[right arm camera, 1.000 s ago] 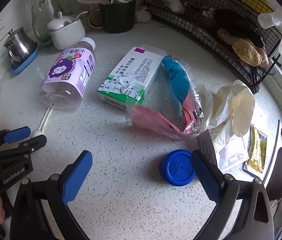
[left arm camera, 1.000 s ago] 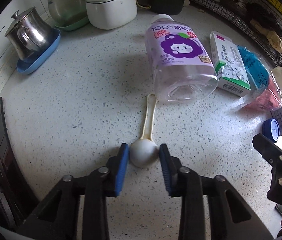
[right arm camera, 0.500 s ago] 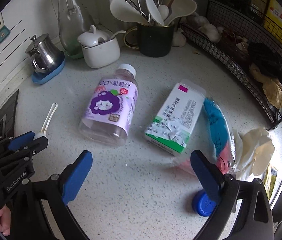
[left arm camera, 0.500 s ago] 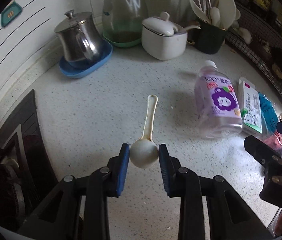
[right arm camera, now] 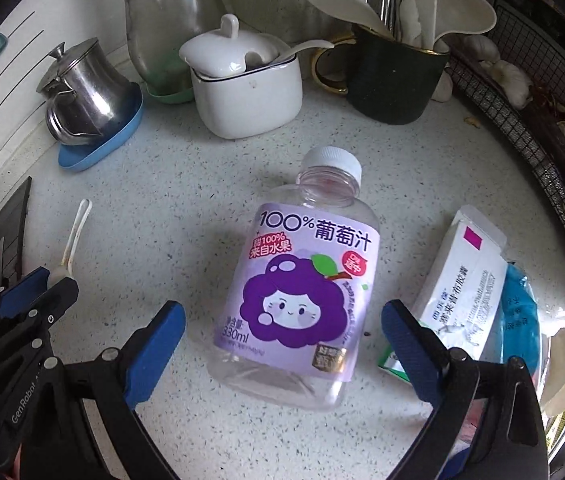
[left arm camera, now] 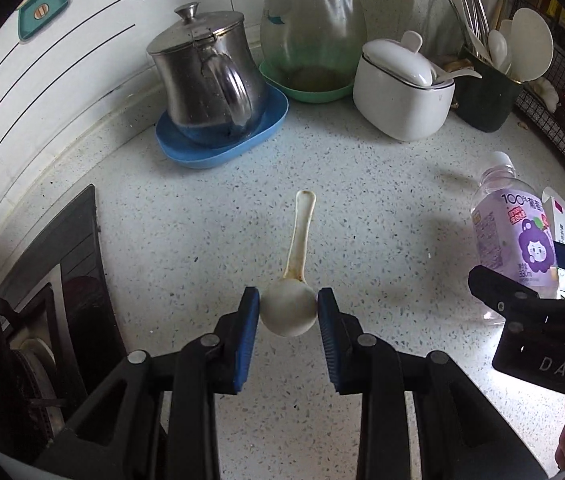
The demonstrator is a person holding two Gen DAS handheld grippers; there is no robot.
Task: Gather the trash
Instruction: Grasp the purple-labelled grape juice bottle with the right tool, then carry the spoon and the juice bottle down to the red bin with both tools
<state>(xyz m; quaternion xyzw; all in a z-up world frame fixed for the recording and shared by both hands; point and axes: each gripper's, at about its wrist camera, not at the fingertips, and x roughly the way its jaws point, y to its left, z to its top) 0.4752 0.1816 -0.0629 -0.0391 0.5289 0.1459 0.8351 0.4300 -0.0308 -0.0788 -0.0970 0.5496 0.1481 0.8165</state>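
Left gripper point(left arm camera: 288, 309) pinches a plastic spoon point(left arm camera: 291, 296), now lifted away from the trash; right gripper point(right arm camera: 282, 330), spread, now hovers over the juice bottle point(right arm camera: 302, 280).

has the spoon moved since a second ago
Yes. The spoon, clamped in the left tongs, has left the lying juice bottle. In the left view its handle tip was at the bottle's base; now it sits nearer the steel pot.

Bare counter point(left arm camera: 382, 216) btwn kettle point(left arm camera: 206, 80) & bottle point(right arm camera: 302, 288).
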